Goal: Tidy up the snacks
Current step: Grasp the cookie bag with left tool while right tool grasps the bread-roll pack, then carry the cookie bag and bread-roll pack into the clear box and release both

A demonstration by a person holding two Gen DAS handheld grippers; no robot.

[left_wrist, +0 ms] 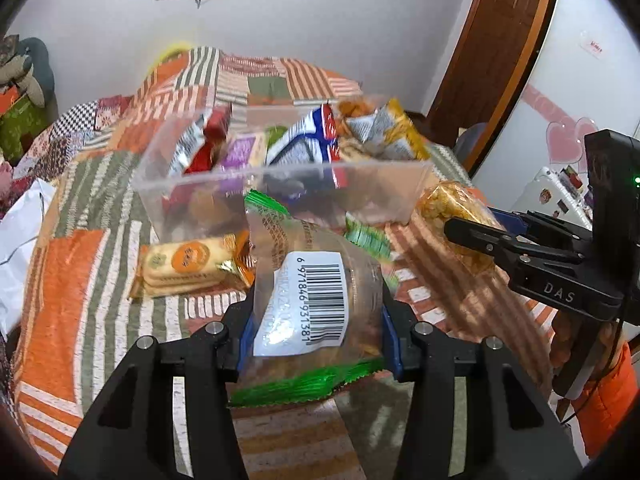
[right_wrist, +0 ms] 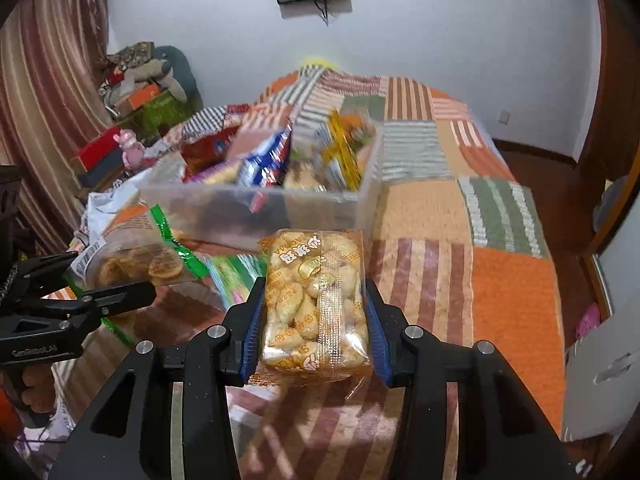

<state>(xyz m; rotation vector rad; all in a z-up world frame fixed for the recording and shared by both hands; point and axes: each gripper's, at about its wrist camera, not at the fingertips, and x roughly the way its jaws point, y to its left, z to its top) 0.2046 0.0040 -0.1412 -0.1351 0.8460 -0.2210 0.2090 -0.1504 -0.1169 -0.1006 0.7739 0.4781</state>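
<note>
On the left I see the biscuit pack point(left_wrist: 192, 266) lying on the quilt point(left_wrist: 60, 320) before the clear box point(left_wrist: 280, 184), which is full of snacks. My left gripper point(left_wrist: 316, 320) clamps a green-edged cookie bag point(left_wrist: 316, 292). My right gripper point(right_wrist: 314, 332) clamps an orange cracker pack point(right_wrist: 316, 300); open quilt lies to its right.

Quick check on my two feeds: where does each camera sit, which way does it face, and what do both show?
Left wrist: on the left gripper, facing along its jaws, shut on a green-edged snack bag, toward the clear bin; the right gripper and an orange sleeve show.
Right wrist: on the right gripper, jaws holding an orange cracker pack; the left gripper shows.
Shared: bin, patchwork quilt, both snacks.
</note>
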